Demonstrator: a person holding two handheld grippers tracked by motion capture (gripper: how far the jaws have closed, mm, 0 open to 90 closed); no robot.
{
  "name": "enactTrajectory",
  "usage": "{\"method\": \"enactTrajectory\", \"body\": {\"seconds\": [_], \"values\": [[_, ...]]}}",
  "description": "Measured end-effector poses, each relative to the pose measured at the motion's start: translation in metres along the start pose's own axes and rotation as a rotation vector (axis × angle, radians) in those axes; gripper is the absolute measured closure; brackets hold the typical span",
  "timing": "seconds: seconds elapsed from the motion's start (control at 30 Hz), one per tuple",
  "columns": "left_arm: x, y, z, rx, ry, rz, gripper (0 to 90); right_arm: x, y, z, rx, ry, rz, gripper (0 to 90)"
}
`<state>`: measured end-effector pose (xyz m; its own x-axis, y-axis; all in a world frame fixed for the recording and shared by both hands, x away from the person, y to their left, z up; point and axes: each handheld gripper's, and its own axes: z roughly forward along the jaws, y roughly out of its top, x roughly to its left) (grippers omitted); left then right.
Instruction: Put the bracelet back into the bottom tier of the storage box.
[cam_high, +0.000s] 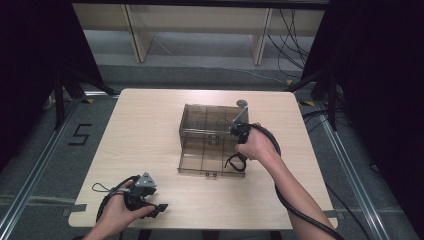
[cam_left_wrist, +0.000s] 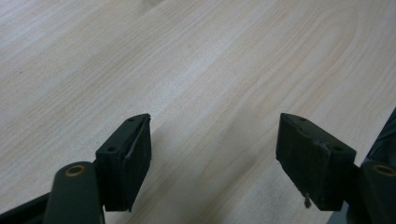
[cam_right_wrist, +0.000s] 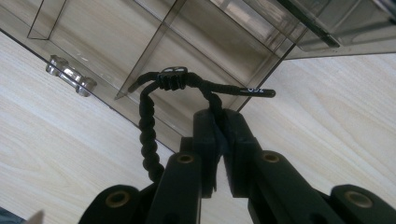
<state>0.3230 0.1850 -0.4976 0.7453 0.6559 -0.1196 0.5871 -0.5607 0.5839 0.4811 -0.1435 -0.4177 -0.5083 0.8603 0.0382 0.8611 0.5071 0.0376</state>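
So the right gripper (cam_right_wrist: 219, 140) has its two black jaws squeezed together on a black braided cord bracelet (cam_right_wrist: 154, 116), pinching it just below the knotted part with the little clasp. In the right gripper view the loop hangs off to one side of the jaws and a short stiff cord end with tiny white print sticks out the other way. That puts the bracelet up off the wood, right over the near right corner of the smoky transparent plastic organiser box (cam_right_wrist: 154, 42), the kind with divider walls making small compartments. There's a clear latch (cam_right_wrist: 71, 77) on the box's front edge, sitting on the table just beside where the cord dangles.

From the high view the box (cam_high: 207, 137) sits around the middle of the light wooden table (cam_high: 145, 130), a bit toward the right edge, with its lid standing open at the far side. The right hand (cam_high: 256, 145) is at the box's right side and the bracelet (cam_high: 235, 162) shows as a dark loop at the box's near right corner.

The left gripper (cam_high: 150, 205) is way off from all that, down by the near left corner of the table, held low in the left hand (cam_high: 120, 210). In the left gripper view its jaws are spread wide apart with nothing between them, just bare wood grain underneath.
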Motion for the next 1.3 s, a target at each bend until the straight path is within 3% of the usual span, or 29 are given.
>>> {"method": "enactTrajectory", "body": {"seconds": [0.27,0.37,0.5,0.57,0.7,0.77,1.3], "values": [[0.0,0.0,-0.001,0.005,0.003,0.001,26.8,0.001,0.002,0.001,0.006,-0.007,-0.026,84.8],[0.0,0.0,0.0,0.006,0.003,0.002,26.8,0.003,0.003,0.002,0.007,-0.014,-0.014,84.8],[0.0,0.0,-0.001,0.004,0.001,0.002,26.8,0.002,0.005,0.004,0.003,-0.015,-0.053,84.8],[0.0,0.0,-0.001,0.004,0.002,0.0,26.8,0.002,0.006,0.005,0.01,0.002,-0.046,84.8],[0.0,0.0,-0.001,0.003,0.004,0.001,26.8,0.003,0.007,0.007,0.003,-0.027,-0.069,84.9],[0.0,0.0,-0.001,0.009,0.002,-0.002,26.8,0.006,0.007,0.007,0.022,-0.022,-0.039,84.8],[0.0,0.0,-0.001,0.005,-0.006,-0.002,26.8,0.008,0.011,0.013,0.031,-0.035,-0.047,84.8]]}}
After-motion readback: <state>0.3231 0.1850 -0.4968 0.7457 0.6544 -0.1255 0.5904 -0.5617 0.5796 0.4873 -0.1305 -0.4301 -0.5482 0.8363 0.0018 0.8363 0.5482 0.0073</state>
